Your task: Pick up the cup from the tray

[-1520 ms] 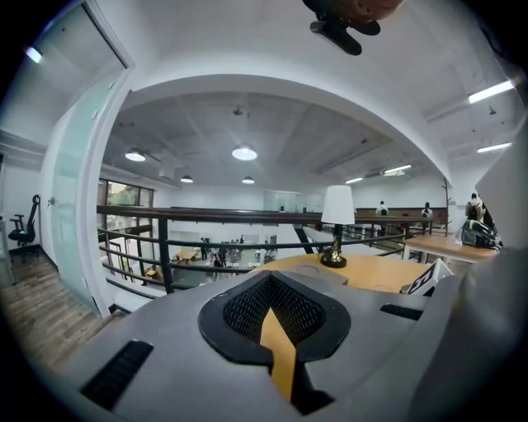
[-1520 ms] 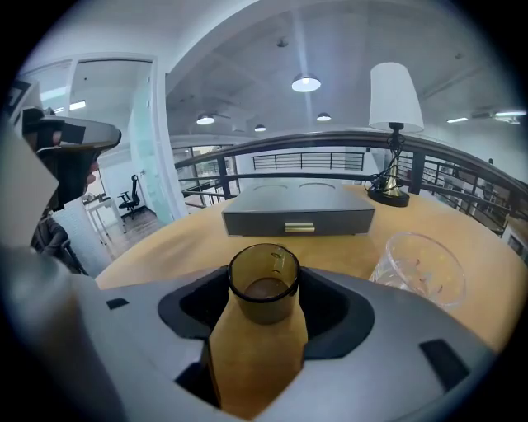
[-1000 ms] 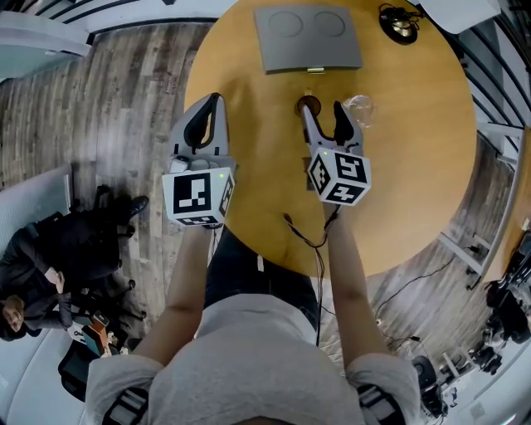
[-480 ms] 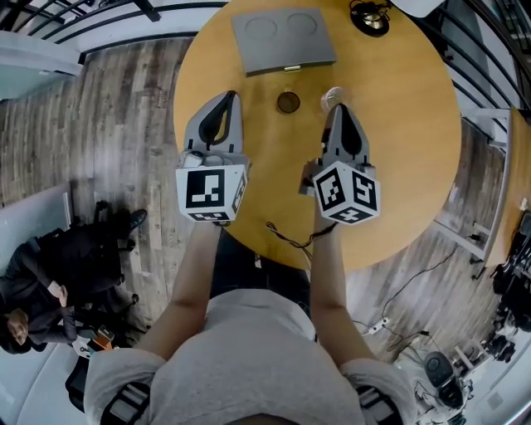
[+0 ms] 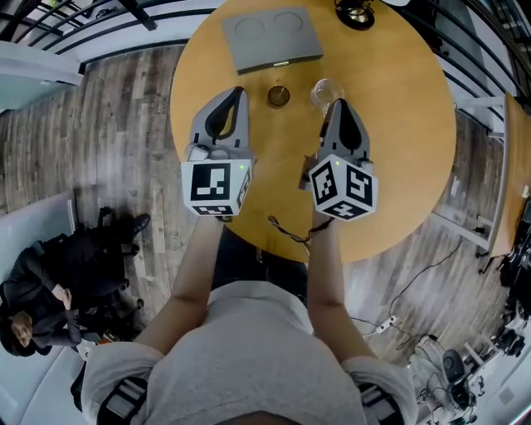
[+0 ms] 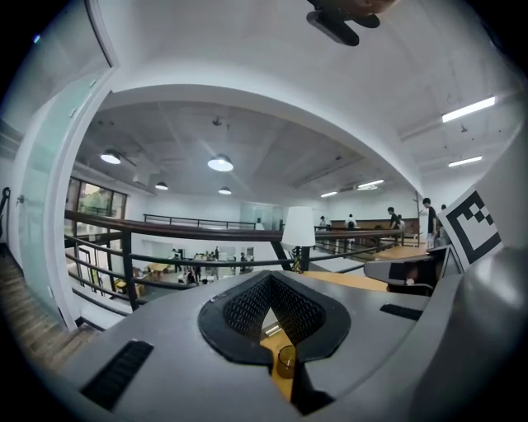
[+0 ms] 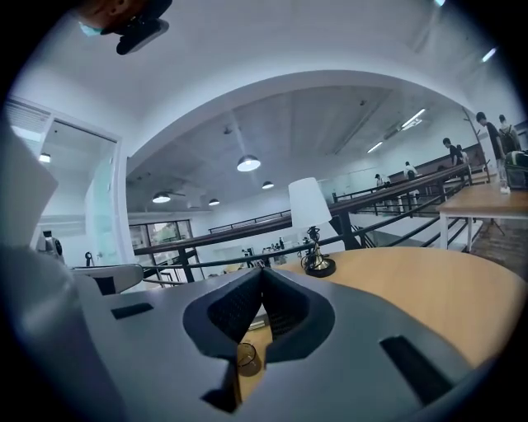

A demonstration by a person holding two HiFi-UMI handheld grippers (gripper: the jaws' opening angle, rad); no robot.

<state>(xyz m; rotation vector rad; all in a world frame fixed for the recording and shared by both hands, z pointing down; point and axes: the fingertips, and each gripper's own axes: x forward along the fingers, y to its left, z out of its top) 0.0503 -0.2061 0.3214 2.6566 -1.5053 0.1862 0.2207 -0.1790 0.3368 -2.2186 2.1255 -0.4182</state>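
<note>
A grey tray (image 5: pixel 271 37) with two round hollows lies at the far side of the round wooden table (image 5: pixel 406 149); nothing stands in it. In front of it, on the bare wood, stand a small brown cup (image 5: pixel 278 95) and a clear glass cup (image 5: pixel 326 91). My right gripper (image 5: pixel 338 105) is shut and empty, its tips just short of the glass cup. My left gripper (image 5: pixel 235 93) is shut and empty too, to the left of the brown cup. The brown cup (image 6: pixel 286 361) shows below the tips in the left gripper view, and a cup (image 7: pixel 247 358) shows likewise in the right gripper view.
A table lamp with a dark base (image 5: pixel 357 12) stands at the table's far edge, right of the tray; its white shade (image 7: pixel 307 206) shows ahead. A black cable (image 5: pixel 290 232) hangs at the near edge. A seated person (image 5: pixel 50 282) is on the floor at left. Railings lie beyond the table.
The right gripper's jaws, open near the two cups a second ago, have shut with nothing in them. Both grippers have drawn back from the cups and risen.
</note>
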